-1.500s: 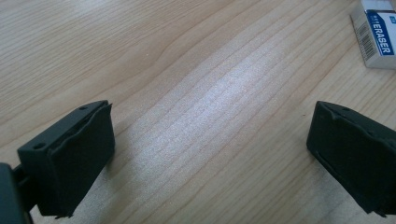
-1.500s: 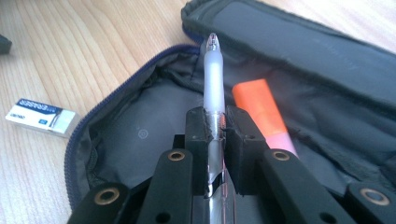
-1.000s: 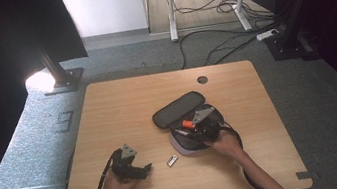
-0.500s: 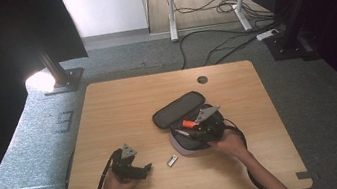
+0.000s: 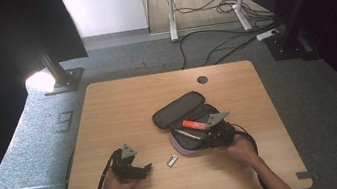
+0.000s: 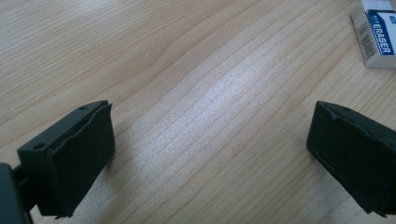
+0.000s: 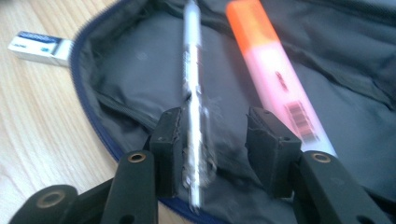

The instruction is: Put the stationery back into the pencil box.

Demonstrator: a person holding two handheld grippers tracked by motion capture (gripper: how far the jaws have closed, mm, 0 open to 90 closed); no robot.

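My right gripper (image 7: 212, 135) straddles the pen (image 7: 194, 107) in the open case (image 5: 188, 122), jaws apart, not pinching. Marker (image 7: 271, 70) lies beside. Left gripper (image 6: 210, 154) rests spread on the counter (image 5: 123, 111), near the eraser (image 6: 376, 32).

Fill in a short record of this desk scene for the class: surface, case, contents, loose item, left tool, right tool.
surface: wooden table
case: open pencil case, lying flat
contents: pen and orange highlighter inside
loose item: eraser on the table beside the case
left tool: open, nothing between its jaws, near the eraser
right tool: open, jaws either side of the pen
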